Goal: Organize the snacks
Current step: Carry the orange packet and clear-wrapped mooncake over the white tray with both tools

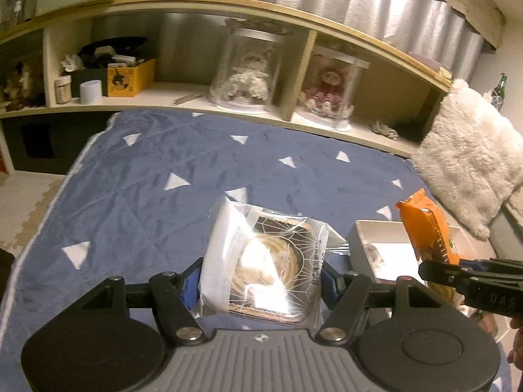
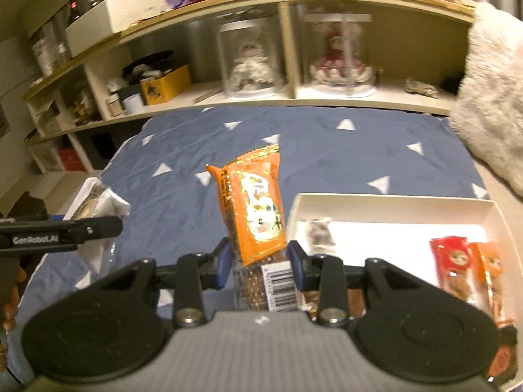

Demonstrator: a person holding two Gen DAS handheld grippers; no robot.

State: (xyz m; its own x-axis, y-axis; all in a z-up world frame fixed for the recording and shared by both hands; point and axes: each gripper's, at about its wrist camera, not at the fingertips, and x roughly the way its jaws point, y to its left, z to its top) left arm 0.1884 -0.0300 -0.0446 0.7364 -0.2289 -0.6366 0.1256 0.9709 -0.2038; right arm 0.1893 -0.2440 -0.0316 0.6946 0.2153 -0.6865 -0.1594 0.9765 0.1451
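Left gripper [image 1: 260, 281]: I have it clenched on the clear-wrapped pastry [image 1: 261, 261], above the blue blanket [image 1: 147, 179].
Right gripper [image 2: 260, 258]: grasping the orange snack bar [image 2: 258, 209] upright.
White box [image 2: 392, 209]: at 2 o'clock from the right gripper; I should tilt the bar flat beside the packets [image 2: 467, 264], then release.

Dim, warm yellowish indoor light fills both views. Strong glare whites out the middle of the clear-wrapped pastry [image 1: 261, 268] and the white box's [image 2: 392, 225] floor. The right wrist view is softly blurred throughout. Fisheye distortion bows the far shelf [image 1: 228, 3], and the corners darken.
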